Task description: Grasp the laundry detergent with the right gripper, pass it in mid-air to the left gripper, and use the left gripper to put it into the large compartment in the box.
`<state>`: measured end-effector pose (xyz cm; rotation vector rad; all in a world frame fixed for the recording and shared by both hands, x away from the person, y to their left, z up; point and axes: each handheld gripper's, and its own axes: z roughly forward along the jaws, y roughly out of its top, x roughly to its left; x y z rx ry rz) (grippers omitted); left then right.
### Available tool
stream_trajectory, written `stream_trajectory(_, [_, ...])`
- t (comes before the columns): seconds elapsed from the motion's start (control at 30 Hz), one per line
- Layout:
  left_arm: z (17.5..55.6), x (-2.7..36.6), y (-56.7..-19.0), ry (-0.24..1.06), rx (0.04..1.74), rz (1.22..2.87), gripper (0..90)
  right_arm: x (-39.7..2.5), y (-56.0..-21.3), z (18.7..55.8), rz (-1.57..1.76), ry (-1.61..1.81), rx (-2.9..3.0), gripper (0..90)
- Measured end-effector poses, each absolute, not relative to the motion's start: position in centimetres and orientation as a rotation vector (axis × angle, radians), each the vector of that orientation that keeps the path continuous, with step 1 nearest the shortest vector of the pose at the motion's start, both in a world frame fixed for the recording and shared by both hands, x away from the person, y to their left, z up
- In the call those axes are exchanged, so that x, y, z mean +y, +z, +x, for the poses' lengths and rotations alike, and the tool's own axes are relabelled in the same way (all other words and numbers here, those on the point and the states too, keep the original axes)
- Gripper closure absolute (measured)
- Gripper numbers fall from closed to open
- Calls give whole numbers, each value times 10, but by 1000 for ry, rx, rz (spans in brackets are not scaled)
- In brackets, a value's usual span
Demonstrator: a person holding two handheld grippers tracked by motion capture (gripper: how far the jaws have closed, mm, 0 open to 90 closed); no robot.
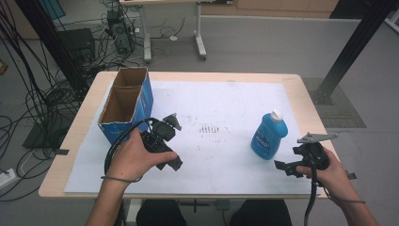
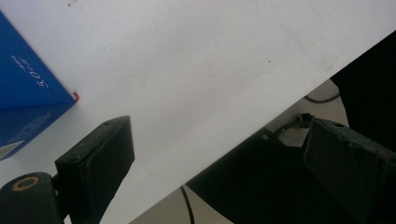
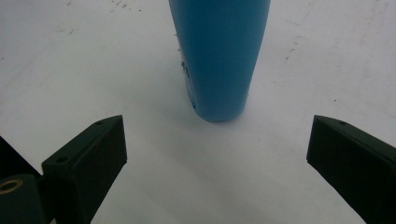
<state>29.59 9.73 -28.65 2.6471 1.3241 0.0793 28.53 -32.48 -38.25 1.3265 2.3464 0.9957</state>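
Observation:
A blue bottle [image 1: 268, 136] with a white cap stands upright on the white sheet [image 1: 221, 103] at the right. My right gripper [image 1: 288, 159] hovers just in front of and to the right of it, open and holding nothing. In the right gripper view the bottle [image 3: 219, 56] stands straight ahead, beyond the wide gap of my right gripper [image 3: 215, 158]. My left gripper [image 1: 175, 141] is open and holds nothing, low over the sheet beside the blue cardboard box [image 1: 124, 101]. The left gripper view has my left gripper [image 2: 224, 158] over the sheet's front edge, with the box corner [image 2: 28, 98] at left.
The open-topped box is a divided carton standing at the sheet's left back. Faint smudges [image 1: 209, 128] mark the sheet's middle. The wooden table edge [image 1: 61, 186] rims the sheet. Cables and another table's legs [image 1: 200, 42] lie on the floor beyond.

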Motion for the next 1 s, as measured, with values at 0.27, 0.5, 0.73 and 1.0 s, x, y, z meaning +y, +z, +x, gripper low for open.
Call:
stream_trajectory(0.27, [296, 98, -288, 74, 1326, 2648, 88, -325, -394, 284, 1331, 1030, 2322, 40])
stream_trajectory(0.5, [295, 98, -288, 76, 1329, 2646, 88, -326, -403, 282, 1331, 1088, 2268, 36])
stream_trajectory(0.73, [295, 98, -289, 72, 1327, 2649, 88, -325, -410, 281, 1308, 1126, 2243, 36])
stream_trajectory(1.0, [294, 97, -289, 69, 1327, 2646, 88, -323, -417, 280, 1289, 1157, 2214, 36])
